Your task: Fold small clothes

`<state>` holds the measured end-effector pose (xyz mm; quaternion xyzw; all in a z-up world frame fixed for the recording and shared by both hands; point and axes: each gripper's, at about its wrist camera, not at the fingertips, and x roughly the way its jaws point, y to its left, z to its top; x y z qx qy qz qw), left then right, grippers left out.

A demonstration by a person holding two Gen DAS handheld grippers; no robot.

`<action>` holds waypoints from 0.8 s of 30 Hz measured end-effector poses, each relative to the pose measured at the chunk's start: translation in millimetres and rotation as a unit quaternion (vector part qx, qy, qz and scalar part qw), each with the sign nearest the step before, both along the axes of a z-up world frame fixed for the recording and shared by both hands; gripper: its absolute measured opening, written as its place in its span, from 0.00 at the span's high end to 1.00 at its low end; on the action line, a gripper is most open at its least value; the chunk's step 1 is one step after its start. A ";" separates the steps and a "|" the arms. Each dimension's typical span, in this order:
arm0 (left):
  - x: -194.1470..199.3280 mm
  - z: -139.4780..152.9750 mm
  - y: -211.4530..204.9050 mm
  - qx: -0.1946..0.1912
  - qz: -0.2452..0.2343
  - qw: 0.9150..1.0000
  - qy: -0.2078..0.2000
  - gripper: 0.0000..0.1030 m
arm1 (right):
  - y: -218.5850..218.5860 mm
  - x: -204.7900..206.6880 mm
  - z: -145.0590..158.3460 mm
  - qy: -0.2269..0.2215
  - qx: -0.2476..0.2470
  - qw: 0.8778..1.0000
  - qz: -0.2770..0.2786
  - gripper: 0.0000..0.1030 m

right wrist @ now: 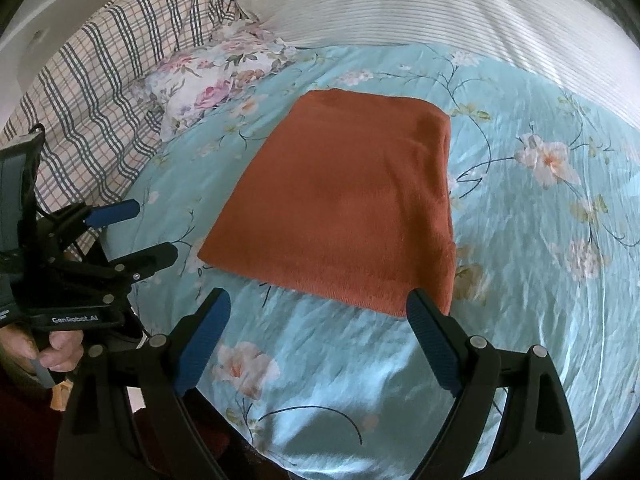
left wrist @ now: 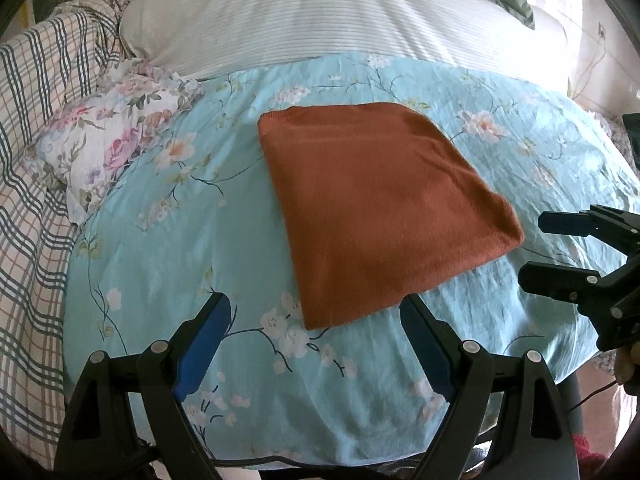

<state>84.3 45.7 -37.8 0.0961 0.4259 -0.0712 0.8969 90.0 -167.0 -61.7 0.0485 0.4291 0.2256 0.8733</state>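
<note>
Rust-orange knitted cloth (left wrist: 372,208), folded into a flat, roughly square pad with a fuzzy, fine-ribbed surface, lies in the middle of a light-blue bedspread (left wrist: 160,240). That bedspread is thin, slightly shiny and creased, printed with pale blossoms on dark, curling stems. Beyond it sits a large white pillow (left wrist: 300,16) with fine grey stripes, and along the left side a plaid blanket (left wrist: 36,120) in cream with dark and tan lines lies rumpled. A smaller pillow (left wrist: 108,144) in white fabric with pink roses rests between the plaid blanket and the bedspread, well apart from the folded cloth.

In the left wrist view, the left gripper (left wrist: 316,308) hovers at the cloth's near corner, its black fingers with blue ribbed pads spread wide; the corner lies between the tips, and whether the right-hand fingertip touches the cloth's edge cannot be told. It clamps nothing.

The right gripper (right wrist: 318,300) shows the same stance in its own view: fingers wide apart, nothing held, the cloth's near edge lying just ahead of and between the tips, its right-hand tip in front of the cloth's corner. Each gripper appears at the side of the other's view, beside the cloth. A hand (right wrist: 56,354) grips the left gripper's handle.
</note>
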 end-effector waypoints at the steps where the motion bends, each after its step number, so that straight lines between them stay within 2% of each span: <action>1: -0.1 0.2 0.2 0.000 0.000 1.000 0.000 0.15 | 0.0 0.4 -0.1 0.000 0.000 1.000 -0.001 0.13; 24: 2.2 0.0 0.4 -0.004 0.003 1.000 0.001 0.15 | -5.0 4.7 -6.3 0.005 -0.002 1.000 0.000 0.13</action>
